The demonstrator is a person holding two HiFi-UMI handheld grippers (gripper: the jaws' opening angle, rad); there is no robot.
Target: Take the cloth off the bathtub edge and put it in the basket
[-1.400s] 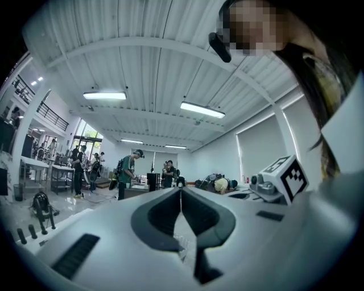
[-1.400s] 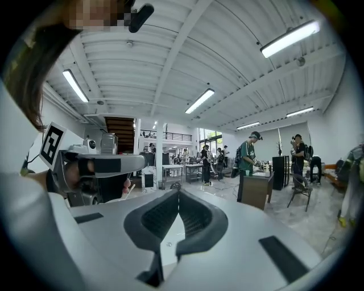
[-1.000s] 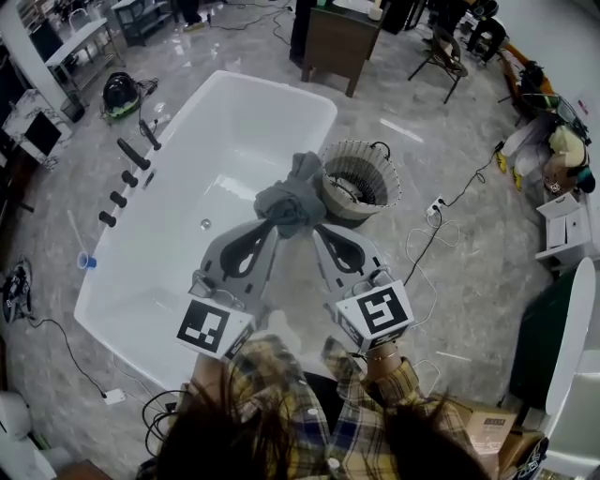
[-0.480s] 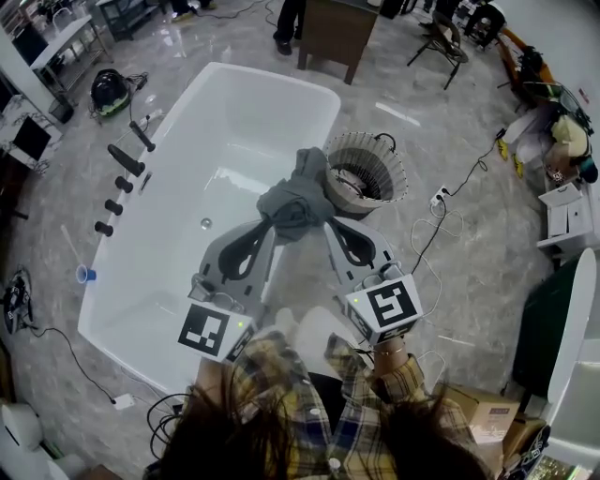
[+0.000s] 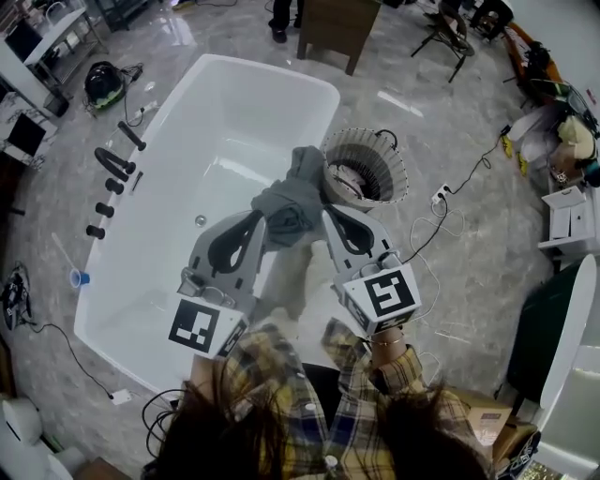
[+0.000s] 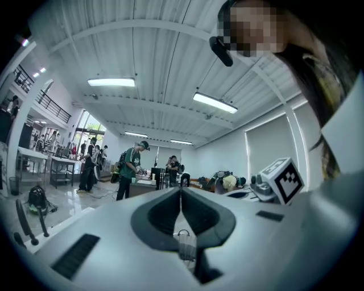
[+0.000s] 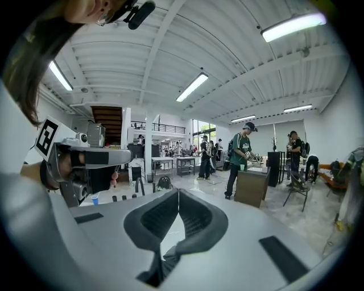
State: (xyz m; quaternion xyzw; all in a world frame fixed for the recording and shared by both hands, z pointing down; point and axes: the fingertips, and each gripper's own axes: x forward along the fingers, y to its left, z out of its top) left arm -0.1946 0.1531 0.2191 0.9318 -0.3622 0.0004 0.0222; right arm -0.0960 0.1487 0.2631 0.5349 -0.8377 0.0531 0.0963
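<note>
A grey cloth [image 5: 291, 202] hangs bunched in the air between my two grippers, over the right edge of the white bathtub [image 5: 178, 216]. Its upper end overlaps the left rim of the round woven basket [image 5: 367, 141], which stands on the floor beside the tub. My left gripper [image 5: 266, 219] and right gripper [image 5: 322, 216] both hold it, one on each side. In the left gripper view the left gripper [image 6: 181, 190] has its jaws together, and the basket [image 6: 186, 245] shows small through the opening. In the right gripper view the right gripper [image 7: 178, 192] is also closed, with a dark strand of cloth [image 7: 160, 266] hanging below.
Black taps [image 5: 111, 173] line the tub's left rim, and a blue cup [image 5: 79, 277] sits on the floor beside it. A brown table [image 5: 337, 28] and chair [image 5: 461, 37] stand farther off. Cables and a power strip [image 5: 437, 199] lie right of the basket. People stand in the background.
Both grippers have moved forward a little with the cloth still held between them. The cloth stays by the basket's left rim, and the tub has slid slightly in view.
</note>
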